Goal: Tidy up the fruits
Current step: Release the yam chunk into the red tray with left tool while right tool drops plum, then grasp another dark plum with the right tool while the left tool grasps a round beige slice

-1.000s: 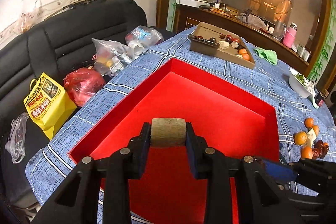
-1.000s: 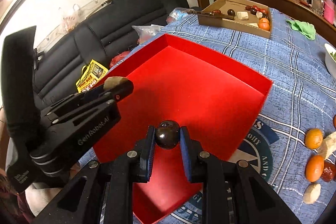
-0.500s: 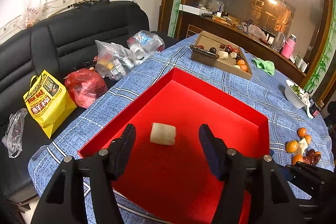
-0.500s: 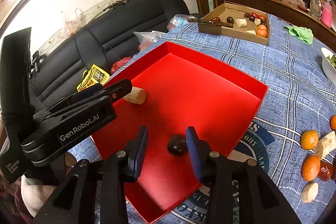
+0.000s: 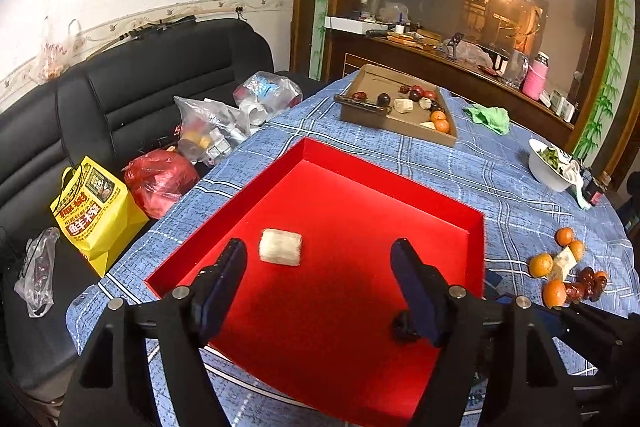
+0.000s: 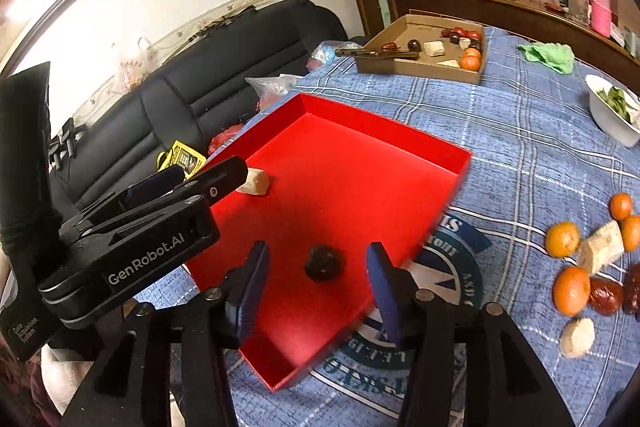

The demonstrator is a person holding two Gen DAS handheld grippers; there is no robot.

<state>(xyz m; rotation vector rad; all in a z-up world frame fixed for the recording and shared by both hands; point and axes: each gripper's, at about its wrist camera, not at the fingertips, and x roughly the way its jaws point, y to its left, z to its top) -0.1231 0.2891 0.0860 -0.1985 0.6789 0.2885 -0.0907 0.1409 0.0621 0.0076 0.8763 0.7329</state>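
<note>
The red box (image 6: 400,163) holds two pieces: one pale chunk (image 5: 280,246), one dark fruit (image 6: 322,263). Both grippers, left (image 5: 318,281) and right (image 6: 316,277), have just been opening and grip nothing.

Left gripper (image 5: 318,283): matte black frame, two fingers (image 5: 224,283) faced with dark blue pads, round silver screws at the pivots. Right gripper (image 6: 316,287): same build. Left unit's black housing carries white lettering "GenRobot.AI" and, lower down, "Data Acquisition System".
</note>
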